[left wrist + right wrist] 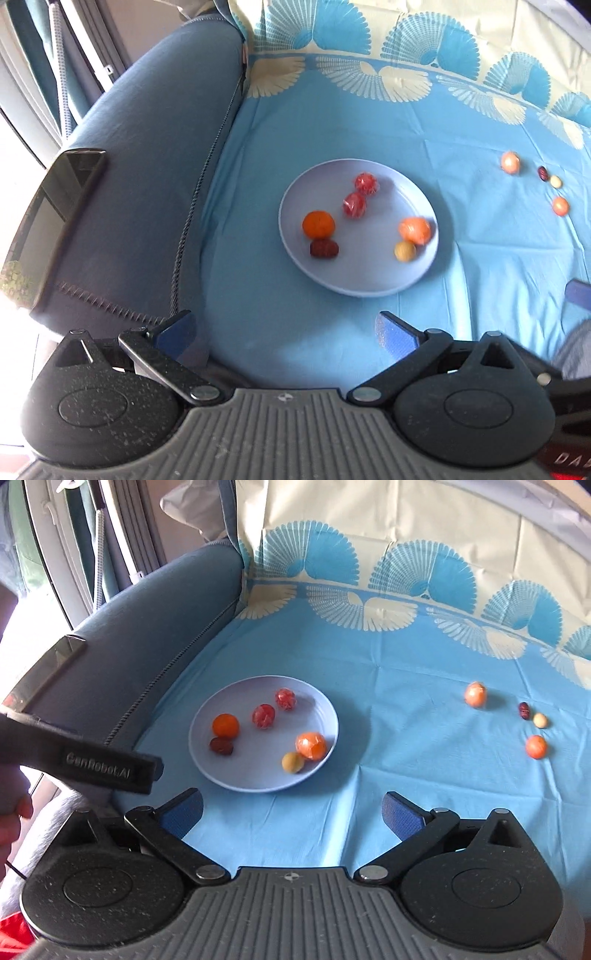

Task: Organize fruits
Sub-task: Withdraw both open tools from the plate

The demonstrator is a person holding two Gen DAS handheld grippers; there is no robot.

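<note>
My left gripper hangs with its blue pads spread wide, nothing between them, just short of the lavender plate. My right gripper is equally wide and empty, near that plate's front edge. Only the right view shows the left tool's black handle, left of the plate, in my hand. On the plate lie an orange, a dark red date, two wrapped red fruits, a wrapped orange one and a yellow ball. Well right of the plate, four small fruits sit on the blue cloth. Left of the plate, a phone rests on the sofa arm, seen whole only from the left.
</note>
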